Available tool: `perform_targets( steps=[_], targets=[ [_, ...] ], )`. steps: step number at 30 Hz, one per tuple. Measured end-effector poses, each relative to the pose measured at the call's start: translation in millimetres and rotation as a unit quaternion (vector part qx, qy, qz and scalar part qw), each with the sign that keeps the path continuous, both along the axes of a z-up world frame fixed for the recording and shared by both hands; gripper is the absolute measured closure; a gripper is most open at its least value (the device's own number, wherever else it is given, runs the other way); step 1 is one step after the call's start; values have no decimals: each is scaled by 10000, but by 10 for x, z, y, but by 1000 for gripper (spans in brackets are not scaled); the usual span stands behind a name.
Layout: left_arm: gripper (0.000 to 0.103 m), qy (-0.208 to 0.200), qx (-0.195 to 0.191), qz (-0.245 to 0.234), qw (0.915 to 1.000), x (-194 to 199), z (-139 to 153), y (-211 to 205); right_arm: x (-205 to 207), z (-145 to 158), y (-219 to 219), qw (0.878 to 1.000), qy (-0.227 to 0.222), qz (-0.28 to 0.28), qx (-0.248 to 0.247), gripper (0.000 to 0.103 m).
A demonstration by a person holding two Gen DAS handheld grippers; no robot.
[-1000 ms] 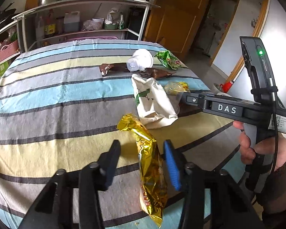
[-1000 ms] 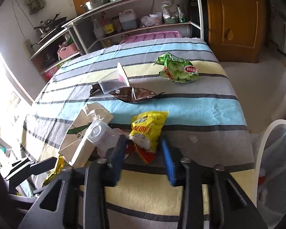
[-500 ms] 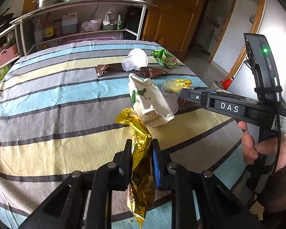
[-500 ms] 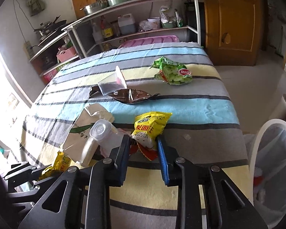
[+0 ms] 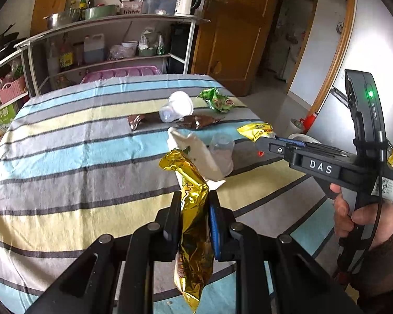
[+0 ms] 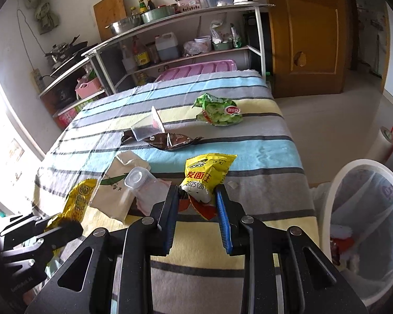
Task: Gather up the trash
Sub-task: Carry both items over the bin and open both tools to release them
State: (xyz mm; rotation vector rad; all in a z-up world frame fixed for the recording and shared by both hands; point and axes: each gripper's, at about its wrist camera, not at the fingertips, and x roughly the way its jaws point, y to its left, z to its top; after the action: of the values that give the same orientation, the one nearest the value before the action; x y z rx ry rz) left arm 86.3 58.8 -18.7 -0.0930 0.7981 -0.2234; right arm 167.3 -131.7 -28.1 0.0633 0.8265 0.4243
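My left gripper (image 5: pixel 195 204) is shut on a crinkled gold foil wrapper (image 5: pixel 186 167), which stands up between the fingers and hangs below them, lifted off the striped tablecloth (image 5: pixel 65 157). My right gripper (image 6: pixel 196 196) is shut on the lower end of a yellow snack packet (image 6: pixel 207 170), raised slightly above the cloth. In the left wrist view the right gripper (image 5: pixel 264 141) shows at the right, held by a hand (image 5: pixel 353 214), with the yellow packet (image 5: pixel 254 129) at its tip. The right wrist view shows the left gripper (image 6: pixel 65 225) with the gold wrapper (image 6: pixel 78 201).
On the table lie a white paper bag (image 6: pixel 112 191), a clear plastic cup (image 6: pixel 141 183) on it, a brown wrapper (image 6: pixel 170 140) under another clear cup (image 6: pixel 146 128), and a green packet (image 6: pixel 218 110). A white lined bin (image 6: pixel 366 225) stands beside the table's right edge. Shelves stand behind.
Both grippers closed: the left on the gold wrapper, the right on the yellow packet. Both then rose a little, lifting their wrappers off the cloth.
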Motion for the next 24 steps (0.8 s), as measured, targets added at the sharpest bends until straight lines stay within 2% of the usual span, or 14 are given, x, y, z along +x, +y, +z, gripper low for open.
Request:
perform_targets(
  steps=[10,24],
  targets=[
    [83,-284,-4,-263,9992,52,226,-244,-186,196,-358,9991,-267,-284,157,74],
    [83,-351,-48,-942,9949,326,328,-898,-383,333,-1097,9937,-464,-999,213,74]
  ],
)
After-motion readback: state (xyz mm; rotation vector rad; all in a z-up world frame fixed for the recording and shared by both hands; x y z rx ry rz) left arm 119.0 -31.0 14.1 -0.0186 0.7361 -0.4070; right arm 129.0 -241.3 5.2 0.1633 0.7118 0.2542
